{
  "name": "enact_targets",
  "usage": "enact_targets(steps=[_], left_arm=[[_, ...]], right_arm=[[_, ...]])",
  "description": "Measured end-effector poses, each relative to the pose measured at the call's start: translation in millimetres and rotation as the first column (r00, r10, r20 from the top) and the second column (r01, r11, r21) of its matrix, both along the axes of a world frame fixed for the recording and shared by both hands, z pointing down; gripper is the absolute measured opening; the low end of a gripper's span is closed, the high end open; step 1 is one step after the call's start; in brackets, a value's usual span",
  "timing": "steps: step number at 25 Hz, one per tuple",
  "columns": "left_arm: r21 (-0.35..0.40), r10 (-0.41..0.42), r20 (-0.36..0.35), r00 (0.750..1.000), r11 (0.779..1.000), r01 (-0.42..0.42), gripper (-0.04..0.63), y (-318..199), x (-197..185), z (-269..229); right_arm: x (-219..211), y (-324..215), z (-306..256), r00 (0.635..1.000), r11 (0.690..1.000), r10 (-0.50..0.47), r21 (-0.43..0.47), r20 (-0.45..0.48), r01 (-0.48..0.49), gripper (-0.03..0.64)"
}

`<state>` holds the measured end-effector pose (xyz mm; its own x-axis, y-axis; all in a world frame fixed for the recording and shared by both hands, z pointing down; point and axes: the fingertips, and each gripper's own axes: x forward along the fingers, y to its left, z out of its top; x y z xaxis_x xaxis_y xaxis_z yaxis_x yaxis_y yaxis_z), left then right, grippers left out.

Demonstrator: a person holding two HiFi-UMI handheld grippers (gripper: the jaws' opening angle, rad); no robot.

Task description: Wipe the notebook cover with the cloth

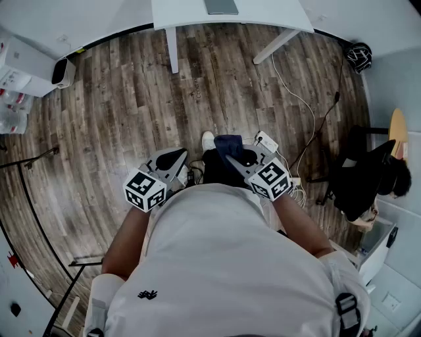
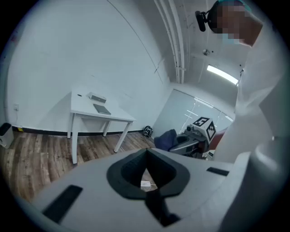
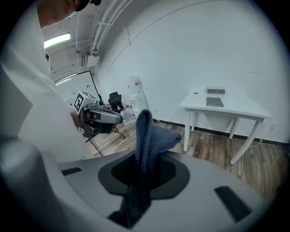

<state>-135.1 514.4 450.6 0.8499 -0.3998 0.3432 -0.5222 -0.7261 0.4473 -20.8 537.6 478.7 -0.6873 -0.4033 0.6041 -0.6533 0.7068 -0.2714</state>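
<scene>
Notebook (image 1: 220, 6), grey and closed, is seen lying flat on the white table (image 1: 276, 14), near its middle, with a small box (image 3: 215, 90) just beside it on the wall side. Left of the table, a white case (image 1: 64, 72) is set against the wall. Well apart from the table, out on the wood floor (image 1: 118, 118), both grippers are held close to the chest of the person (image 1: 230, 263), and neither touches the notebook. The left gripper (image 1: 176, 156) is pointed toward the table. Its jaws are brought together at the tips and nothing is caught between them; only floor is seen through the gap behind the tips. Just right of it, the dark blue cloth (image 1: 227, 143) is pinched between the jaws of the right gripper (image 1: 233, 158). In the right gripper view the cloth is seen standing up past the tips in a folded bunch, with the rest trailing back through the jaws. Between that gripper and the table's right leg, a white power strip (image 1: 266, 140) lies on the floor. Farther right of the table, a black bag (image 1: 359, 56) is set by the wall, and a second person (image 1: 368, 178) in black is seated.
</scene>
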Motion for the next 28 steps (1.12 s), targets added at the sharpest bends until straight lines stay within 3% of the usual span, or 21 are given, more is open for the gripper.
enact_targets(steps=[7, 14, 20, 28], left_arm=[[0.02, -0.016, 0.04, 0.999, 1.0, 0.015, 0.005, -57.3, 8.5, 2.7], [0.054, -0.005, 0.105, 0.994, 0.999, -0.001, 0.005, -142.3, 34.2, -15.8], [0.125, -0.022, 0.166, 0.986, 0.992, 0.002, 0.005, -189.7, 60.3, -15.0], [0.1, -0.03, 0.175, 0.984, 0.995, 0.013, 0.005, -279.7, 76.8, -13.5]], right_arm=[[15.6, -58.1, 18.3, 1.0, 1.0, -0.009, -0.006, 0.014, 0.009, 0.061], [32.2, -151.4, 11.8, 0.997, 1.0, -0.018, 0.008, 0.075, 0.018, 0.061], [70.0, -191.7, 29.9, 0.994, 1.0, 0.017, -0.02, 0.103, -0.015, 0.061], [95.1, -284.9, 32.9, 0.991, 0.996, 0.071, -0.054, 0.111, -0.066, 0.061]])
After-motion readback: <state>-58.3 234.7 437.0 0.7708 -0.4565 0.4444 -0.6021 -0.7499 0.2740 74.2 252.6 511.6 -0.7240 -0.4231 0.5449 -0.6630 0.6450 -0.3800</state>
